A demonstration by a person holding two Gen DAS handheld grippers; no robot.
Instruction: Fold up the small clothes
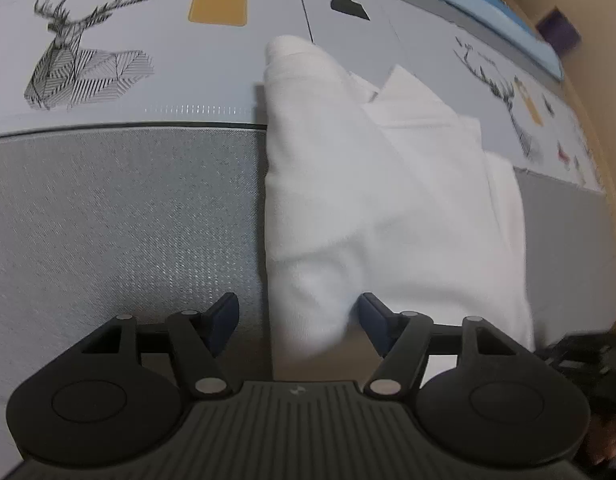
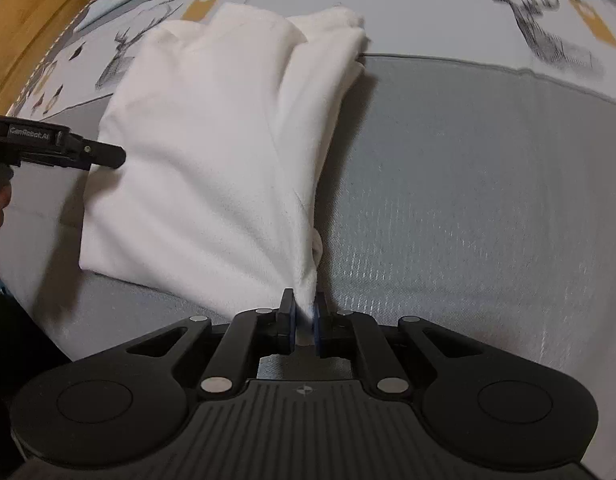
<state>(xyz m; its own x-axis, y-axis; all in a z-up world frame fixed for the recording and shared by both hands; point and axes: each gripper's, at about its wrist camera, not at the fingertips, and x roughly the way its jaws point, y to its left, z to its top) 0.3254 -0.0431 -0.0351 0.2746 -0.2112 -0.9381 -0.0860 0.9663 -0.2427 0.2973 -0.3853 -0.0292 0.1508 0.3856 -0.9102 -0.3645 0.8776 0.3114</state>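
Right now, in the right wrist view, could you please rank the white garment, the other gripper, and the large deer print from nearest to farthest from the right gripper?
1. The white garment: a corner is pinched between the right gripper pads, so it is touching.
2. The left gripper: off to the left, at the garment's far side edge.
3. The large deer print: top right, on the bedcover beyond the grey panel.

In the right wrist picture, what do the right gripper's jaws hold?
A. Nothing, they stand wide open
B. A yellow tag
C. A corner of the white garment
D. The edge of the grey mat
C: the right gripper has its blue pads closed on a pinched corner of the white garment.
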